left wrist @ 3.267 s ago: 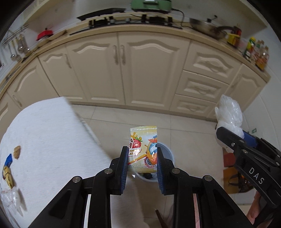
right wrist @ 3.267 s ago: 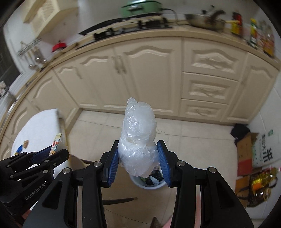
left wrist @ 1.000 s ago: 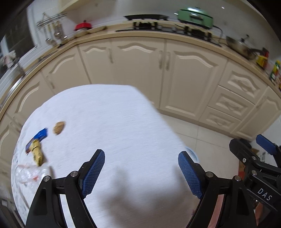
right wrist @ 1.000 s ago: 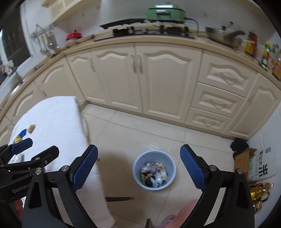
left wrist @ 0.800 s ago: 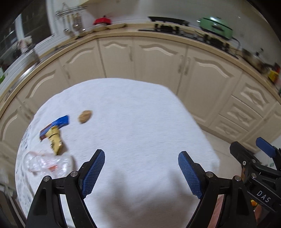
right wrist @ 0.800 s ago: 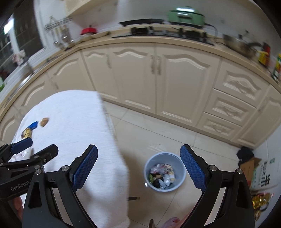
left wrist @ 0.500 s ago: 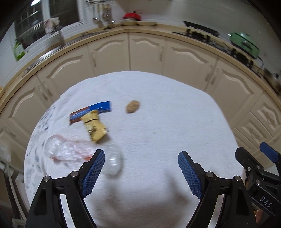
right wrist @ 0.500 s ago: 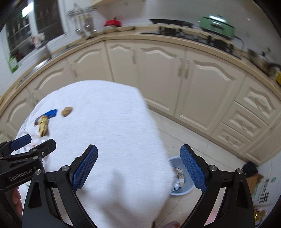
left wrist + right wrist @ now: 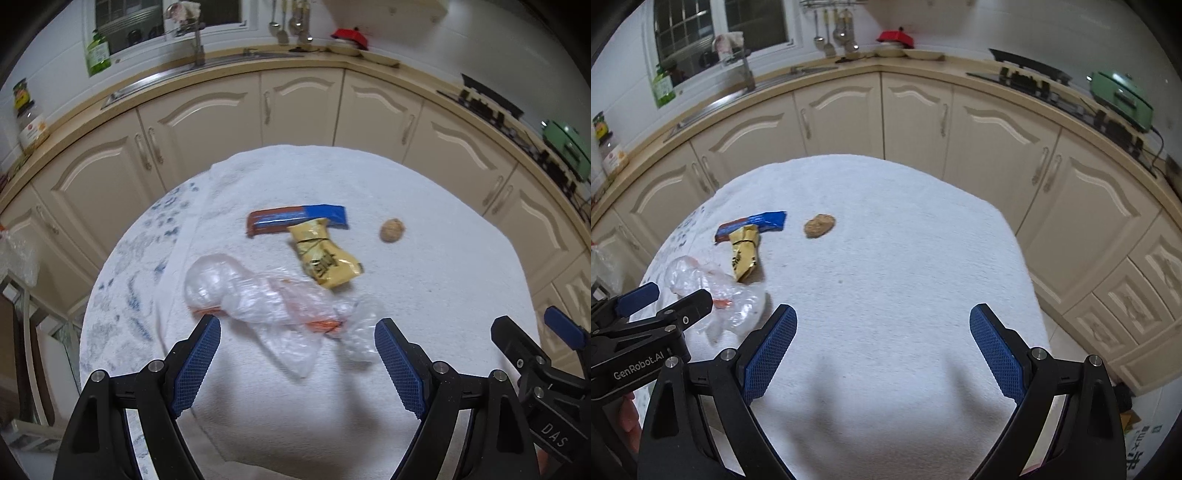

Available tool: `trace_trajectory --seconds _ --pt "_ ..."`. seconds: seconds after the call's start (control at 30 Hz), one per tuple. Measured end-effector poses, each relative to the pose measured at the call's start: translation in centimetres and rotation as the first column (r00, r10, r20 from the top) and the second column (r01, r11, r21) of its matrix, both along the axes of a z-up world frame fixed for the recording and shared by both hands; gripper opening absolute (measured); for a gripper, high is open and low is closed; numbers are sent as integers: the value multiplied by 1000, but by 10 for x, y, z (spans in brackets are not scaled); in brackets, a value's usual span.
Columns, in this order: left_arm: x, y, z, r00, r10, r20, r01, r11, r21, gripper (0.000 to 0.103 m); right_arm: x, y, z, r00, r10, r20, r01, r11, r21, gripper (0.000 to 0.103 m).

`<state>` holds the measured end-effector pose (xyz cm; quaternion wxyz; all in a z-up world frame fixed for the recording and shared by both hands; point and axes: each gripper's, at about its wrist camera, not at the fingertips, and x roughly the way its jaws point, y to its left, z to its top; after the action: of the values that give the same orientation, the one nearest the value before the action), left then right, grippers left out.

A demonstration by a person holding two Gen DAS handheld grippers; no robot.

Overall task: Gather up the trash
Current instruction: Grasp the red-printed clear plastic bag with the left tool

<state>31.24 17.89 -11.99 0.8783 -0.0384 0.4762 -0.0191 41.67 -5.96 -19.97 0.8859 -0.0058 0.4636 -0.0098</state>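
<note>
On the white-towelled table [image 9: 424, 295] lie a crumpled clear plastic bag [image 9: 266, 299], a yellow wrapper [image 9: 325, 256], a blue-and-brown bar wrapper [image 9: 295, 219] and a small brown lump [image 9: 392, 230]. My left gripper [image 9: 297, 354] hangs open just short of the clear bag, nothing between its pads. My right gripper [image 9: 882, 345] is open over bare towel, to the right of the trash. In the right wrist view the clear bag [image 9: 716, 295], yellow wrapper [image 9: 744, 254], bar wrapper [image 9: 753, 223] and lump [image 9: 819, 225] lie left of centre.
Cream cabinets [image 9: 295, 107] and a worktop with a sink [image 9: 195, 62] curve behind the table. A green cooker [image 9: 1119, 96] and hob stand on the worktop at right. Floor shows beyond the table's right edge [image 9: 1027, 266]. The trash bin is out of view.
Both grippers have swung left from the floor bin to over the table. The trash items have come from the left edge to the centre of the left wrist view. Both jaws stayed wide.
</note>
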Motion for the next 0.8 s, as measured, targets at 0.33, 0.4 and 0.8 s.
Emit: trace_trajectory --seconds 0.33,0.4,0.8 --pt "20 47 -24 976 202 -78 -208 975 -81 82 15 25 -12 998 47 -29 -47 999 26 96" --pt "27 50 -31 968 228 -102 -238 966 -104 81 17 27 -16 998 49 -40 -48 998 29 96" --pt "61 59 -60 880 428 -205 -468 856 -222 80 46 24 -33 996 41 -80 -38 999 35 96"
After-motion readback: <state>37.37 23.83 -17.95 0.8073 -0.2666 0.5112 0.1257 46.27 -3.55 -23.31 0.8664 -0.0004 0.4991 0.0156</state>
